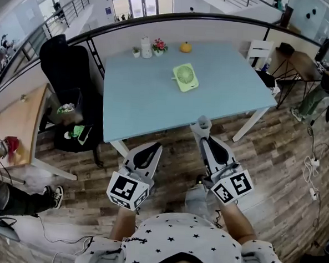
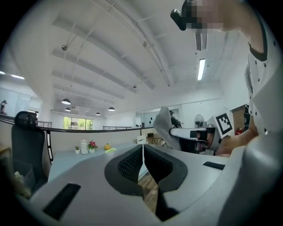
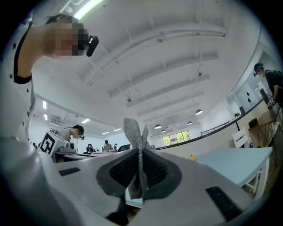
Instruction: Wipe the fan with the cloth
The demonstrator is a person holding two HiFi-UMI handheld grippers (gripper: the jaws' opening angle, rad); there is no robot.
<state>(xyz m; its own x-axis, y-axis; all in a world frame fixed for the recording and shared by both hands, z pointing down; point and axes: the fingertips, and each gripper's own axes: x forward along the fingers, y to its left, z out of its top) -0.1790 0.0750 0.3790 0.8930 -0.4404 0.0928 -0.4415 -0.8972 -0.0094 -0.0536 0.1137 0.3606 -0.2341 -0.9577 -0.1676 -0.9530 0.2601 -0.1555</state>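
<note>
A small light-green fan (image 1: 185,77) lies flat near the middle of the pale blue table (image 1: 143,107). Both grippers are held in front of the table's near edge, over the wooden floor. My right gripper (image 1: 202,127) is shut on a grey cloth (image 3: 138,145), whose folded end sticks up above the jaws (image 1: 201,123). My left gripper (image 1: 151,150) is shut with nothing between its pads; in the left gripper view (image 2: 142,163) the jaws meet along a thin line. The fan is out of sight in the right gripper view.
At the table's far edge stand a white jar (image 1: 146,47), a small flower pot (image 1: 159,46) and a yellow fruit (image 1: 185,46). A black office chair (image 1: 67,89) stands left of the table, a wooden desk (image 1: 14,130) further left. A white chair (image 1: 260,52) is at the right.
</note>
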